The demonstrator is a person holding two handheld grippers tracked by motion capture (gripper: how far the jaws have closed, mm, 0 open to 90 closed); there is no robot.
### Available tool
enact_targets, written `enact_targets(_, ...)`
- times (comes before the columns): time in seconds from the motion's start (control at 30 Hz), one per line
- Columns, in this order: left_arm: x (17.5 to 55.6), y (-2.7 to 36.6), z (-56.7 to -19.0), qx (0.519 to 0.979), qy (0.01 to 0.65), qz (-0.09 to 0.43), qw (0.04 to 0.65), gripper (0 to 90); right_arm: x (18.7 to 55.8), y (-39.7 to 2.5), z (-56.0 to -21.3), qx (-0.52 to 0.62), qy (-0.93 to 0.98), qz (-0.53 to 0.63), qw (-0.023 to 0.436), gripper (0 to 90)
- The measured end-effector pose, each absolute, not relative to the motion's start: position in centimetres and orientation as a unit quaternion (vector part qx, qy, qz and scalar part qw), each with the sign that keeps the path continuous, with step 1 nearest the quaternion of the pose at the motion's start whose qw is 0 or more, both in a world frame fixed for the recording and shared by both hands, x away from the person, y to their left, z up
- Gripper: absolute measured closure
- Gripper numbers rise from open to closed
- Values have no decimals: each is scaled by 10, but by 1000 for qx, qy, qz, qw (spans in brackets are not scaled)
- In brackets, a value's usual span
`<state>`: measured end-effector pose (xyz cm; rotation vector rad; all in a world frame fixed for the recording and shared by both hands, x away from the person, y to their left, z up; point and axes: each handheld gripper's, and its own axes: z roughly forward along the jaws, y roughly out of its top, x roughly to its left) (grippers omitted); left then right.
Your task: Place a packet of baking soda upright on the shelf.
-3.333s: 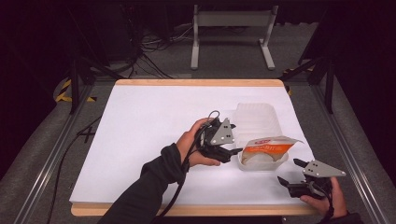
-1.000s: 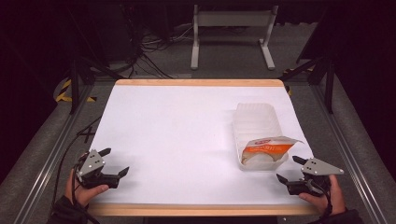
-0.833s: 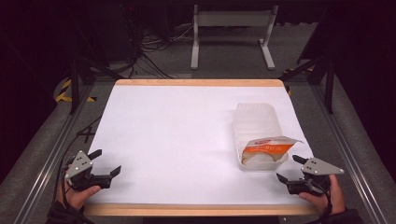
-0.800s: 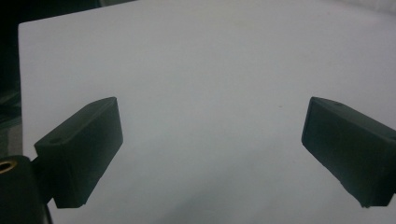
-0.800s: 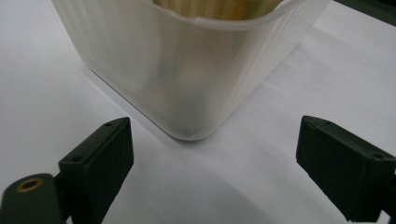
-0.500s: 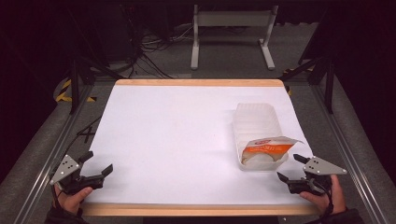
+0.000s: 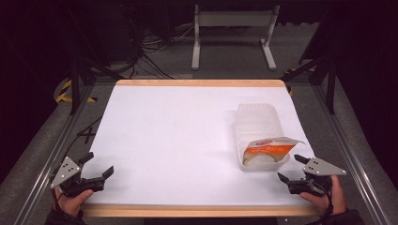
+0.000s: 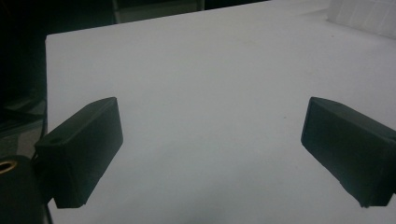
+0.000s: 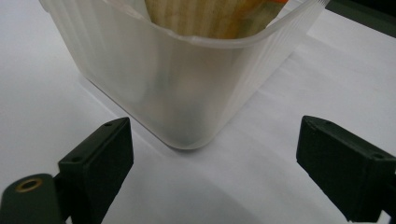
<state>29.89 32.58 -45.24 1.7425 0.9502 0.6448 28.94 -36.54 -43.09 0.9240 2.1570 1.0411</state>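
A clear plastic container (image 7: 259,127) lies on the white table (image 7: 178,136) at the right, with an orange-and-white bread bag (image 7: 267,151) in its near end. My right gripper (image 7: 291,168) rests open just in front of it near the table's front right corner. In the right gripper view the container's corner (image 9: 187,84) stands close ahead between the spread jaws, with bread (image 9: 205,14) showing inside. My left gripper (image 7: 97,165) stands open at the table's front left corner, with nothing between its fingers (image 8: 84,149).
A wooden edge (image 7: 197,210) borders the table's front. Metal rails (image 7: 51,154) run along both sides, and cables and a stand (image 7: 232,33) lie on the floor beyond the far edge. The container's far end (image 8: 364,16) shows at the top right of the left gripper view.
My left gripper has let go of the container area and pulled back left to the front left corner, still drifting leftward. The right gripper has barely moved.
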Motion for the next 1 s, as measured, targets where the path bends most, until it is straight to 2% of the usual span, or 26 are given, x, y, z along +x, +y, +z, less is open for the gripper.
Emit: enact_targets(1.0,302,312,-447,742,381,275,479,55,290,-366,-432,342,809,386,282,116)
